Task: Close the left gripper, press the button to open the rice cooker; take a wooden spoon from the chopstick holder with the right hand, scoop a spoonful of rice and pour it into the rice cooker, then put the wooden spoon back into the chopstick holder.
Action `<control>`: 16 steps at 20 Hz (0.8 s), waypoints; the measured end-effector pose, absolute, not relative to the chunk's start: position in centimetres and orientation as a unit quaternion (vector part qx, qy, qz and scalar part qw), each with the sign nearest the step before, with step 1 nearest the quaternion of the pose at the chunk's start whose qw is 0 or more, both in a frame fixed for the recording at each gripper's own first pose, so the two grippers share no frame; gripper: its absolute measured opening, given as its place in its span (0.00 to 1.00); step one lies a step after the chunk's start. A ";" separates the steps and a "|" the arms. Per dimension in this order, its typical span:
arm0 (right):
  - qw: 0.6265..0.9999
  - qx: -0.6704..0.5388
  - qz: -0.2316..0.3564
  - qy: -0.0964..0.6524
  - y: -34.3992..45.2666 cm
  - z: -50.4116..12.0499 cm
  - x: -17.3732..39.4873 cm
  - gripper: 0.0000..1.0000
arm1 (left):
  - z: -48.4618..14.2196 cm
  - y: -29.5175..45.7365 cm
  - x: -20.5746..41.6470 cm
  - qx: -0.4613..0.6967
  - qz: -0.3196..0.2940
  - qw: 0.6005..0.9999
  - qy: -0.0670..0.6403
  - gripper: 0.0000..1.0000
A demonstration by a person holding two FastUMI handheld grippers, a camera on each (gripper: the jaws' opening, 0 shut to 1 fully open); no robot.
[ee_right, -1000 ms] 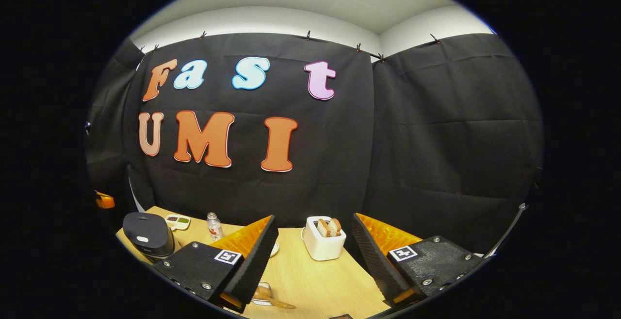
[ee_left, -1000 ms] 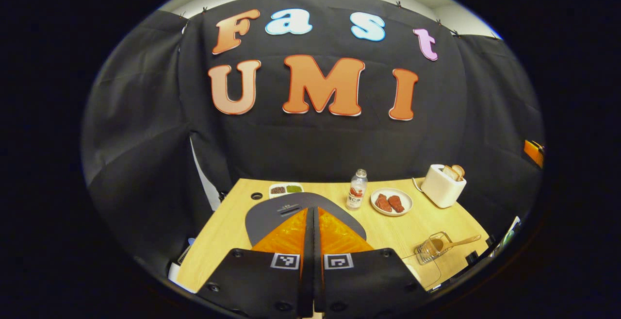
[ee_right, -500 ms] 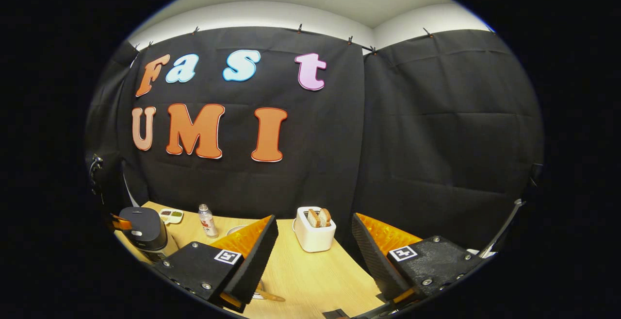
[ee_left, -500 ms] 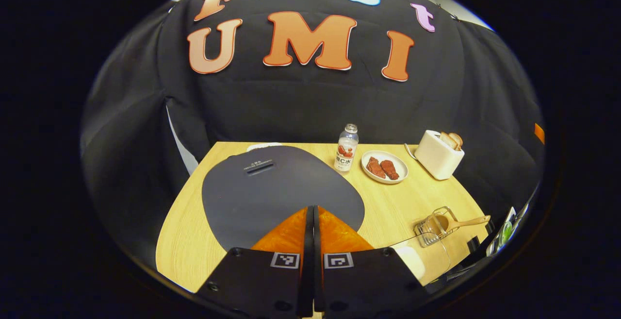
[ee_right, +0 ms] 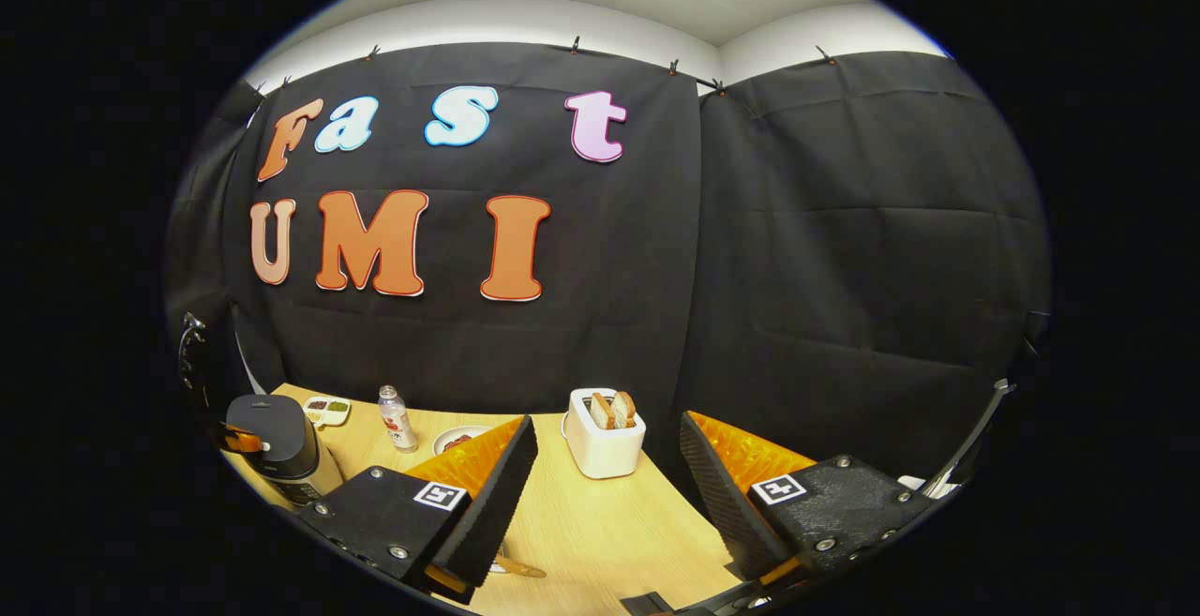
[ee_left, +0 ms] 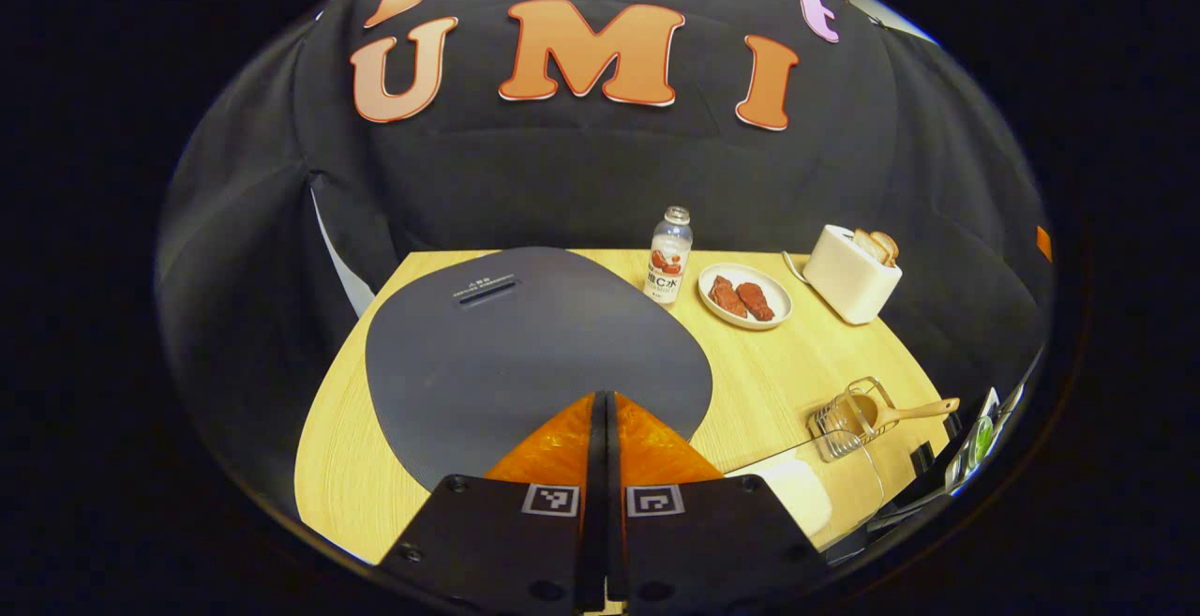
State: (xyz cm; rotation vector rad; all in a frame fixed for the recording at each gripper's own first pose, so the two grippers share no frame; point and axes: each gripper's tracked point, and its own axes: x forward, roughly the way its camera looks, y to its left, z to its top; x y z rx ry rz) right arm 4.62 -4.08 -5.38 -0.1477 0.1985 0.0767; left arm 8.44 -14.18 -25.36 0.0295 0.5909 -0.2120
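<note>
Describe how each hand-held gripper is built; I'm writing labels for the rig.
Left hand-held gripper: two wedge-shaped fingers on flat black bolted plates, each bearing a square black-and-white marker. Right hand-held gripper: the same plates and markers, fingers with ridged inner pads. No cables visible.

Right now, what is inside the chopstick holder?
The chopstick holder lies on the table with the wooden spoon inside, handle sticking out. Whatever is under the spoon's bowl is hidden.

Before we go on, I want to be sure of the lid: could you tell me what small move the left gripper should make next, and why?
Probably ease the left gripper down a little further: its fingers are together over the rice cooker front edge, and the lid lies flat and closed.
</note>
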 end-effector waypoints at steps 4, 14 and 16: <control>0.990 -0.056 0.061 0.114 -2.1 -7.0 4.0 0.95 | -25.3 -14.1 8.4 0.008 -0.105 0.949 0.297 0.05; 0.991 -0.009 0.077 0.113 -0.7 -8.4 2.3 0.95 | -8.5 -11.4 6.5 0.024 -0.053 0.991 0.117 0.04; 0.990 0.008 0.076 0.115 -0.7 -9.1 2.0 0.95 | -7.4 -10.5 5.5 0.002 -0.050 0.993 0.109 0.05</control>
